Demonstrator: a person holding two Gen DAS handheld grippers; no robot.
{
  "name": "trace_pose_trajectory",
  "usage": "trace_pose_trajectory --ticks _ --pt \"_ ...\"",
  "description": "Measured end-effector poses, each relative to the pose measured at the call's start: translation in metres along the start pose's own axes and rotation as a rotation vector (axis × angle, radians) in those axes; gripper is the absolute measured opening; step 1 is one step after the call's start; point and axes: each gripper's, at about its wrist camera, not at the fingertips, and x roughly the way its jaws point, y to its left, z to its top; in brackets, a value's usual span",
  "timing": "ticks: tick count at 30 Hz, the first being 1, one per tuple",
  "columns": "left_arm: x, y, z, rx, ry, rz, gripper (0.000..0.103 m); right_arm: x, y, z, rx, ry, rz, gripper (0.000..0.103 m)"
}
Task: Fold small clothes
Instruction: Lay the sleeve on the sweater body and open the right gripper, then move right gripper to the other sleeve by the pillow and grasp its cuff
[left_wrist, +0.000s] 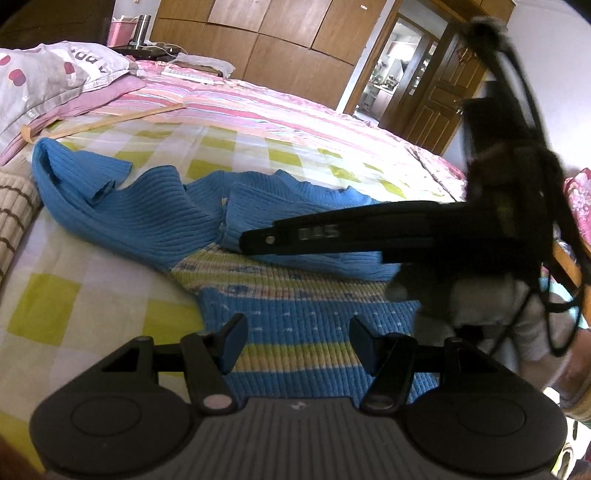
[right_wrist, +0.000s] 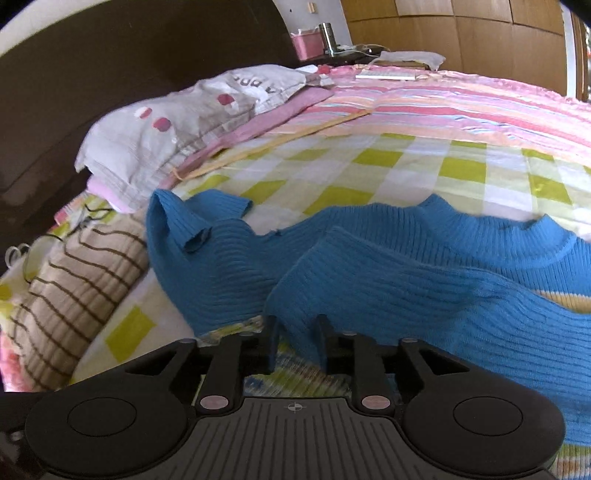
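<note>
A blue ribbed sweater (left_wrist: 147, 221) with a striped green-and-blue body (left_wrist: 295, 354) lies crumpled on the checked bed sheet (left_wrist: 92, 295). My left gripper (left_wrist: 295, 339) hovers open over the striped body, with nothing between its fingers. My right gripper (left_wrist: 245, 242) reaches in from the right, its tips low on a folded blue sleeve (left_wrist: 314, 218). In the right wrist view the right gripper (right_wrist: 297, 341) has its jaws a little apart. An edge of the blue sleeve (right_wrist: 369, 280) lies loosely between them. The other sleeve (right_wrist: 177, 225) lies bunched toward the pillows.
Grey spotted pillows (left_wrist: 44, 81) and a beige striped cushion (right_wrist: 74, 280) lie along the head of the bed. A pink striped quilt (left_wrist: 277, 110) covers the far side. A pink basket (right_wrist: 306, 46) and a metal flask (right_wrist: 327, 35) stand on the bedside table. Wooden wardrobes (left_wrist: 277, 40) fill the background.
</note>
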Motion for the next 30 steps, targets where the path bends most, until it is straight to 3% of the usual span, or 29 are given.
trace_pose_trajectory --ticks 7,13,19,22,26,30 --pt "0.001 0.002 0.000 -0.003 -0.006 0.005 0.066 -0.036 -0.012 -0.004 0.010 -0.063 -0.019 0.034" --pt "0.004 0.002 0.000 -0.006 -0.017 0.025 0.066 -0.066 -0.059 -0.016 0.101 -0.133 -0.246 0.034" --pt "0.010 -0.003 -0.002 0.031 -0.023 0.054 0.066 -0.101 -0.122 -0.051 0.275 -0.187 -0.462 0.034" --pt "0.013 -0.007 -0.004 0.057 -0.029 0.070 0.066 -0.114 -0.143 -0.067 0.357 -0.221 -0.498 0.034" --pt "0.019 -0.012 -0.007 0.091 -0.030 0.095 0.066 -0.113 -0.158 -0.080 0.373 -0.194 -0.574 0.034" --pt "0.020 -0.013 -0.007 0.102 -0.040 0.102 0.066 -0.120 -0.167 -0.086 0.427 -0.209 -0.544 0.034"
